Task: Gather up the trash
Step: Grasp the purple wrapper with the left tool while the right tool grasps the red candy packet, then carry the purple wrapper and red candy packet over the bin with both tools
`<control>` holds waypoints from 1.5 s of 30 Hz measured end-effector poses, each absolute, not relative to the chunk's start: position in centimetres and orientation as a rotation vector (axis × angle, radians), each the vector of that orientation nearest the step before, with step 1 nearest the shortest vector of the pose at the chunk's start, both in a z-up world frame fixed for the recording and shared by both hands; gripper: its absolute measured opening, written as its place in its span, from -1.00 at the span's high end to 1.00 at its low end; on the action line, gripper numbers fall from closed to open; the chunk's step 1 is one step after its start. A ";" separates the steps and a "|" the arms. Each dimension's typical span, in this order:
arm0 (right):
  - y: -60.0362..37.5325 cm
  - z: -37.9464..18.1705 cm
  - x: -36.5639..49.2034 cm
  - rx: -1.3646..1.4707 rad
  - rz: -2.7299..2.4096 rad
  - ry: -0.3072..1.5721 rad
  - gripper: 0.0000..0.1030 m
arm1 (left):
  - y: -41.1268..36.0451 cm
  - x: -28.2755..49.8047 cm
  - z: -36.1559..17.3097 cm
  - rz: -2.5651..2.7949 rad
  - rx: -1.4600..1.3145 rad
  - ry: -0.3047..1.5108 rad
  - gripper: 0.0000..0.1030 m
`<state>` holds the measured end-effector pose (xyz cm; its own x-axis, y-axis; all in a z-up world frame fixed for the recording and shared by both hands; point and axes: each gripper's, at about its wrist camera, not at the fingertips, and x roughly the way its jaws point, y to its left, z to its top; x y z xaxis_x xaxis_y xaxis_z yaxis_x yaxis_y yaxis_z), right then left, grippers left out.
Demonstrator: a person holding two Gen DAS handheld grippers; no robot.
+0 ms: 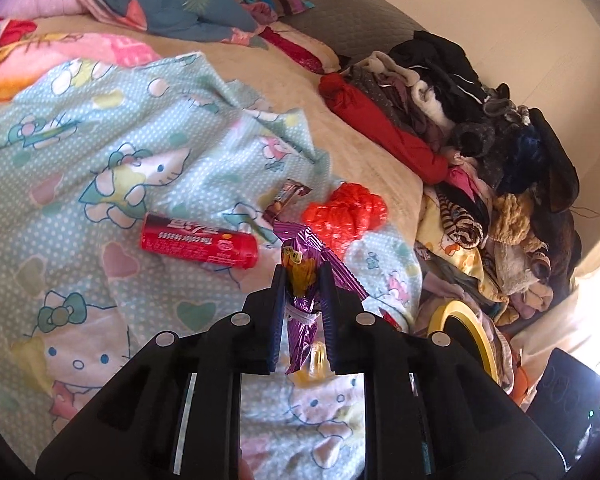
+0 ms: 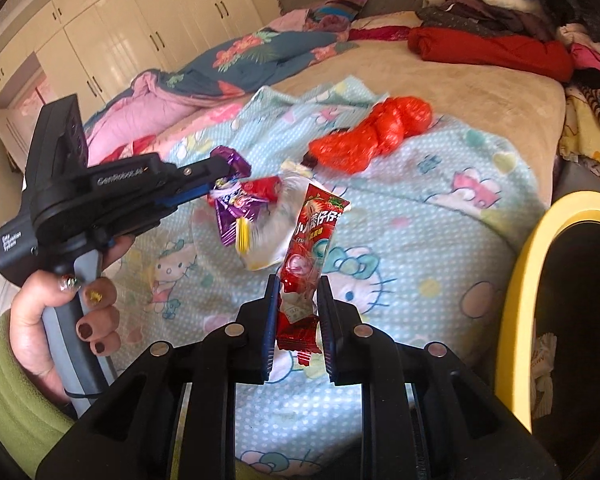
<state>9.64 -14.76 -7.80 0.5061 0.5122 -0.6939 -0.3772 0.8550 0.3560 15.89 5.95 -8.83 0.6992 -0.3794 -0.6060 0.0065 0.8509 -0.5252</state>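
Observation:
My left gripper (image 1: 304,274) is shut on a purple foil snack wrapper (image 1: 308,256) and holds it above the Hello Kitty blanket (image 1: 100,184); it also shows in the right wrist view (image 2: 220,168), with the purple wrapper (image 2: 236,204) hanging from it. My right gripper (image 2: 298,286) is shut on a red strawberry wrapper (image 2: 312,240). On the blanket lie a red tube (image 1: 198,242), a small brown wrapper (image 1: 288,196) and a crumpled red plastic bag (image 1: 346,214), also seen in the right wrist view (image 2: 372,136).
A yellow-rimmed black bin (image 2: 532,272) stands at the bed's right side, also in the left wrist view (image 1: 466,322). A pile of clothes (image 1: 480,152) lies along the wall. Quilts and pillows (image 1: 172,4) lie at the head. White wardrobes (image 2: 112,36) stand behind.

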 end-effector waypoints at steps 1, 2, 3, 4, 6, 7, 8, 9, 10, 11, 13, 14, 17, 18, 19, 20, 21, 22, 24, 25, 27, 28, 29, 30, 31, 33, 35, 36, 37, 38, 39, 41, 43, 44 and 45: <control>-14.9 -7.6 9.8 0.170 0.535 0.884 0.64 | 5.8 15.8 -8.6 -0.229 -0.519 0.769 0.78; -15.1 -7.5 9.8 0.174 0.532 0.879 0.64 | 5.7 15.6 -8.3 -0.233 -0.516 0.762 0.79; -15.5 -7.3 9.8 0.180 0.527 0.873 0.64 | 5.5 15.5 -8.0 -0.236 -0.511 0.756 0.79; -15.7 -7.2 9.7 0.185 0.524 0.866 0.64 | 5.4 15.5 -7.7 -0.239 -0.507 0.752 0.79; -16.3 -6.8 9.7 0.193 0.517 0.852 0.64 | 4.9 15.3 -7.2 -0.247 -0.500 0.744 0.79; -16.6 -6.7 9.7 0.196 0.514 0.847 0.64 | 4.8 15.3 -7.1 -0.250 -0.498 0.742 0.79; -16.8 -6.6 9.7 0.200 0.513 0.843 0.64 | 4.5 15.2 -6.9 -0.254 -0.493 0.740 0.79; -17.1 -6.5 9.8 0.205 0.509 0.839 0.64 | 4.2 15.1 -6.7 -0.258 -0.488 0.740 0.79; -17.4 -6.4 9.8 0.210 0.505 0.835 0.64 | 3.8 15.1 -6.5 -0.263 -0.482 0.739 0.79; -17.6 -6.3 9.8 0.214 0.502 0.831 0.64 | 3.6 15.0 -6.4 -0.267 -0.479 0.738 0.78; -18.2 -6.1 9.7 0.219 0.495 0.821 0.64 | 2.9 14.9 -6.1 -0.276 -0.467 0.737 0.79; -18.5 -6.0 9.7 0.224 0.492 0.817 0.64 | 2.6 14.9 -6.0 -0.281 -0.463 0.736 0.79; -19.3 -5.7 9.5 0.232 0.484 0.806 0.64 | 1.6 14.8 -5.6 -0.293 -0.449 0.734 0.79; -19.5 -5.6 9.4 0.235 0.481 0.803 0.64 | 1.3 14.8 -5.5 -0.297 -0.446 0.735 0.78; -19.8 -5.5 9.3 0.238 0.478 0.799 0.64 | 0.9 14.8 -5.4 -0.302 -0.442 0.735 0.78; -20.1 -5.5 9.3 0.241 0.475 0.795 0.64 | 0.7 14.7 -5.3 -0.305 -0.438 0.734 0.78; -20.5 -5.4 9.2 0.243 0.471 0.789 0.64 | 0.3 14.7 -5.2 -0.310 -0.432 0.733 0.78; -20.7 -5.3 9.2 0.243 0.467 0.784 0.64 | 0.0 14.7 -5.2 -0.314 -0.429 0.733 0.78; -21.3 -5.1 9.1 0.247 0.459 0.774 0.64 | -0.7 14.6 -5.0 -0.324 -0.420 0.732 0.78; -21.6 -5.0 9.1 0.250 0.454 0.770 0.64 | -1.0 14.5 -5.0 -0.328 -0.417 0.731 0.79; -22.3 -4.8 9.0 0.252 0.443 0.758 0.64 | -1.6 14.5 -4.8 -0.341 -0.409 0.729 0.79; -22.5 -4.7 8.9 0.251 0.438 0.751 0.64 | -1.9 14.5 -4.7 -0.346 -0.406 0.729 0.79; -22.8 -4.6 8.8 0.249 0.432 0.745 0.64 | -2.2 14.4 -4.6 -0.352 -0.402 0.728 0.79; -23.1 -4.5 8.7 0.250 0.428 0.739 0.64 | -2.5 14.4 -4.6 -0.357 -0.398 0.728 0.79; -23.4 -4.4 8.7 0.252 0.423 0.734 0.64 | -2.8 14.4 -4.5 -0.362 -0.395 0.728 0.79; -23.9 -4.2 8.6 0.252 0.412 0.723 0.64 | -3.5 14.3 -4.3 -0.373 -0.386 0.726 0.79; -24.6 -4.0 8.6 0.257 0.402 0.714 0.64 | -3.9 14.3 -4.2 -0.381 -0.380 0.726 0.79; -24.7 -3.9 8.6 0.259 0.398 0.711 0.64 | -4.4 14.2 -4.1 -0.388 -0.375 0.726 0.78; -25.0 -3.9 8.5 0.262 0.393 0.708 0.64 | -4.6 14.2 -4.1 -0.393 -0.369 0.727 0.79; -25.4 -3.8 8.5 0.265 0.389 0.705 0.64 | -4.8 14.2 -4.1 -0.396 -0.365 0.728 0.78; -25.6 -3.8 8.5 0.266 0.385 0.704 0.64 | -5.1 14.1 -4.0 -0.401 -0.360 0.728 0.78; -26.1 -3.7 8.4 0.269 0.377 0.699 0.64 | -5.6 14.1 -4.0 -0.409 -0.355 0.730 0.79; -26.7 -3.6 8.4 0.274 0.368 0.694 0.64 | -6.2 14.1 -3.9 -0.417 -0.345 0.731 0.78; -27.0 -3.6 8.3 0.275 0.366 0.693 0.64 | -6.5 14.1 -3.9 -0.422 -0.341 0.733 0.78; -27.3 -3.5 8.3 0.275 0.361 0.690 0.64 | -6.8 14.1 -3.9 -0.427 -0.337 0.734 0.79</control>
